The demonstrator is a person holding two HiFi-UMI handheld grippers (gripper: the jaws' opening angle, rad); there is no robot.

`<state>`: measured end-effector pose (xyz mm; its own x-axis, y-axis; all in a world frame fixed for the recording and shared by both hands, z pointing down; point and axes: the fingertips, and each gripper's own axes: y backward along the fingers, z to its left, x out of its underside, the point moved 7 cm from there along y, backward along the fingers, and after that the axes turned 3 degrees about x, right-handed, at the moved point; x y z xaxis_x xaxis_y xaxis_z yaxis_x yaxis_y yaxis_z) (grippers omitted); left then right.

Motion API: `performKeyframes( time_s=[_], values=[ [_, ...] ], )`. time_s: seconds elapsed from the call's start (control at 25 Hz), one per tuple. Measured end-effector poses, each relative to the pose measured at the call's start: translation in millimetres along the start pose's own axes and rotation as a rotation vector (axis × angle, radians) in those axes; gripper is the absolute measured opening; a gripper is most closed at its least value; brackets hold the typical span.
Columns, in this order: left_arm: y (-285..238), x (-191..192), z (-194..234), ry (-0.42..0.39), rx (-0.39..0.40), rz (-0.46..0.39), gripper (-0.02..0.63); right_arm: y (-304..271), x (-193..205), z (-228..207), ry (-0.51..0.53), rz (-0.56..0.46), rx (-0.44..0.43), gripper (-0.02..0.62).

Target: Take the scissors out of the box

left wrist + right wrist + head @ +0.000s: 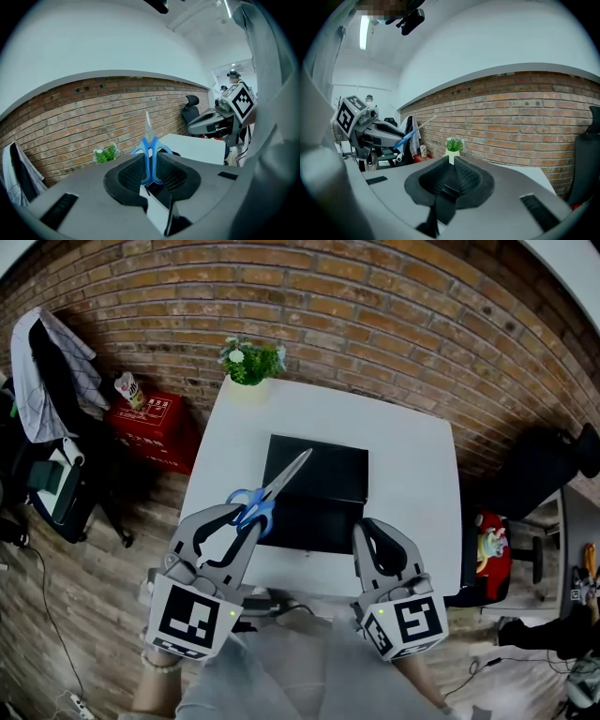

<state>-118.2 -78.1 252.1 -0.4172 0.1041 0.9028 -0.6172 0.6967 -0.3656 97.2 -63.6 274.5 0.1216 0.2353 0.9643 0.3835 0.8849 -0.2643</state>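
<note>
Open table [412,474] right of box [319,486], plant [251,362] at far edge

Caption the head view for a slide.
Left hand-held gripper clamps blue-handled scissors, blades angled over the black box on the white table.

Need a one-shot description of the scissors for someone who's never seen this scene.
Find the white table against the brick wall, with a black box lying on it. Over the box's near left corner, the left tool grips the scissors by their handles. Blue handles and silver blades pointing away from the person set them apart.
</note>
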Motion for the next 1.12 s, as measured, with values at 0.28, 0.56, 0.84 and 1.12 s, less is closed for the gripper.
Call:
performKeyframes(
  time_s=[0.28, 0.56, 0.84, 1.12],
  values=[
    [0, -5, 3, -0.011, 0.003, -0.019, 0.097, -4, -1, 6, 0.026, 0.002, -0.008, 0.057],
    [-4, -6, 5, -0.02, 0.017, -0.022, 0.097, -8, -1, 6, 0.023, 0.002, 0.01, 0.057],
    [-7, -7, 6, -0.027, 0.036, -0.022, 0.097, -12, 0, 8, 0.021, 0.01, 0.011, 0.055],
    [-10, -7, 5, -0.026, 0.045, -0.021, 0.097, -14, 2, 8, 0.02, 0.02, 0.007, 0.055]
  ],
)
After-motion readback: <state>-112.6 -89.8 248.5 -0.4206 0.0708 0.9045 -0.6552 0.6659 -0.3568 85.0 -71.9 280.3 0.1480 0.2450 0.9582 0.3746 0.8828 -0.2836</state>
